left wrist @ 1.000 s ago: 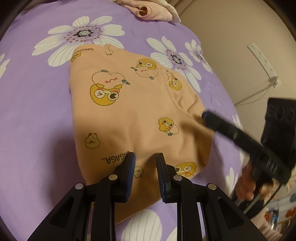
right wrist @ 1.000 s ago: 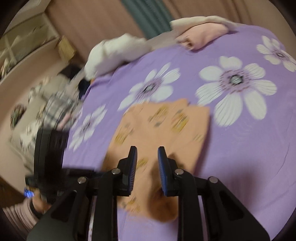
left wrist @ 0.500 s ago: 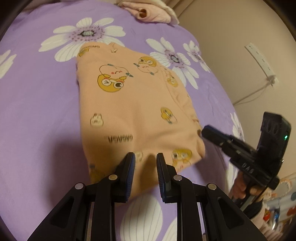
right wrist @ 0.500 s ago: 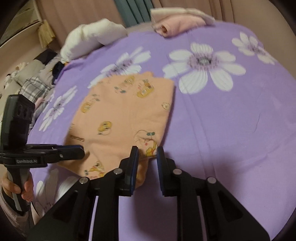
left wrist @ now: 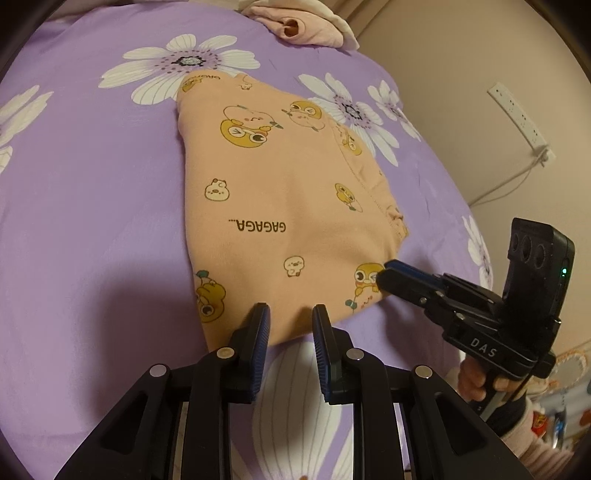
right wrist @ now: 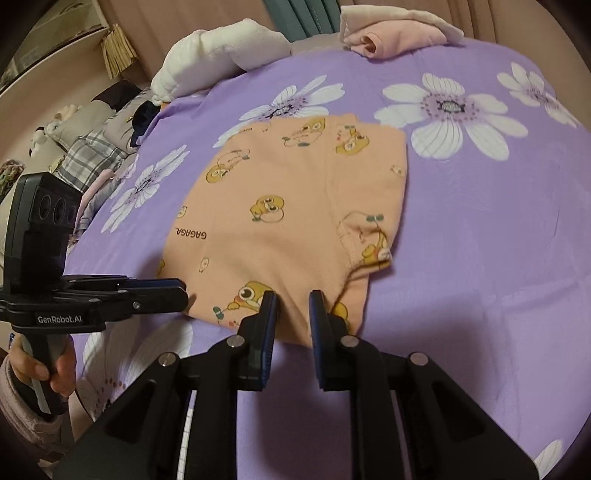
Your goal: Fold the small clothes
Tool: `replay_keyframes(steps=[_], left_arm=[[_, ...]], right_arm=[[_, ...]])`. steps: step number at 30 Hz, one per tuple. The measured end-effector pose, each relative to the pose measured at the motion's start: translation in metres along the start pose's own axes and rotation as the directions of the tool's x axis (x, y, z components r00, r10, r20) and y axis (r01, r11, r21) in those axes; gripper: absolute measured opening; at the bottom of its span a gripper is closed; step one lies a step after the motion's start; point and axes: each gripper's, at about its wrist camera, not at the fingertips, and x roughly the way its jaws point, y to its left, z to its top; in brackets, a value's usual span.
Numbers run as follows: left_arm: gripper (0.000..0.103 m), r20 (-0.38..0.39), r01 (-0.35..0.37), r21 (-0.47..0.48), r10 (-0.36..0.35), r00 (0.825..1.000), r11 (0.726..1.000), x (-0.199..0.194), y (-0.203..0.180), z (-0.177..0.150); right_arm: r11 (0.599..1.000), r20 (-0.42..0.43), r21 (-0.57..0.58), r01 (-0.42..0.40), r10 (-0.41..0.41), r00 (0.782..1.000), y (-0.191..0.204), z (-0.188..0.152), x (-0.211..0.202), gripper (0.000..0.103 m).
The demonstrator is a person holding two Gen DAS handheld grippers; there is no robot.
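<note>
Left gripper (left wrist: 288, 325) fingers: narrow gap, poised at near hem of peach garment (left wrist: 280, 206), grip not discernible. Right gripper (right wrist: 291, 310) fingers: narrow, closing, hem fabric between them. Garment folded flat on purple flowered bed (right wrist: 498, 240). Pink clothes (right wrist: 391, 37) at far edge.

Both tongs drawn back to the peach garment's (left wrist: 280, 206) near hem, right tongs (right wrist: 291, 295) lower, closing.

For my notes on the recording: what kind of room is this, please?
Most likely a bedroom. The garment lies on a bed with a purple flowered sheet, a white pillow at its far end, and curtains behind.
</note>
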Motion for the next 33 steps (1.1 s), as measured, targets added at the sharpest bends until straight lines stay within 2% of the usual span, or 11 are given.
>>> replay_keyframes(steps=[3,7,9,12,14,16,18,19,23,33], left_arm=[[0.021,0.008,-0.012,-0.003,0.012,1.0,1.0,-0.006,-0.001,-0.005],[0.024,0.024,-0.05,0.0,0.05,0.998,0.999,-0.015,-0.005,-0.011],[0.048,0.036,-0.061,-0.004,0.061,0.997,0.998,-0.02,-0.006,-0.015],[0.07,0.082,-0.1,-0.005,0.1,0.992,0.995,-0.031,-0.008,-0.018],[0.07,0.112,-0.128,0.0,0.127,0.986,0.992,-0.039,-0.009,-0.02],[0.07,0.121,-0.116,-0.012,0.116,0.986,0.993,-0.044,-0.005,-0.021],[0.07,0.132,-0.113,-0.024,0.115,0.985,0.993,-0.049,-0.002,-0.023],[0.07,0.14,-0.114,-0.031,0.118,0.983,0.993,-0.052,-0.001,-0.024],[0.07,0.153,-0.099,-0.065,0.108,0.982,0.993,-0.058,0.006,-0.025],[0.071,0.171,-0.058,-0.146,0.083,0.982,0.988,-0.064,0.021,-0.026]], right_arm=[[1.0,0.005,0.002,-0.011,0.011,1.0,0.003,-0.005,-0.006,0.017],[0.999,0.013,0.021,-0.039,0.038,0.999,0.005,-0.012,-0.017,0.022],[0.999,0.023,0.025,-0.043,0.043,0.999,0.007,-0.015,-0.023,0.022],[0.997,0.045,0.041,-0.063,0.061,0.997,0.01,-0.019,-0.034,0.025],[0.996,0.058,0.054,-0.072,0.069,0.996,0.01,-0.019,-0.039,0.031],[0.994,0.069,0.071,-0.084,0.079,0.994,0.01,-0.02,-0.044,0.034],[0.992,0.076,0.09,-0.091,0.085,0.993,0.009,-0.02,-0.048,0.042],[0.99,0.081,0.104,-0.095,0.087,0.993,0.008,-0.02,-0.05,0.049],[0.979,0.091,0.167,-0.12,0.106,0.99,0.003,-0.02,-0.054,0.068],[0.942,0.079,0.28,-0.182,0.167,0.983,-0.009,-0.018,-0.047,0.073]])
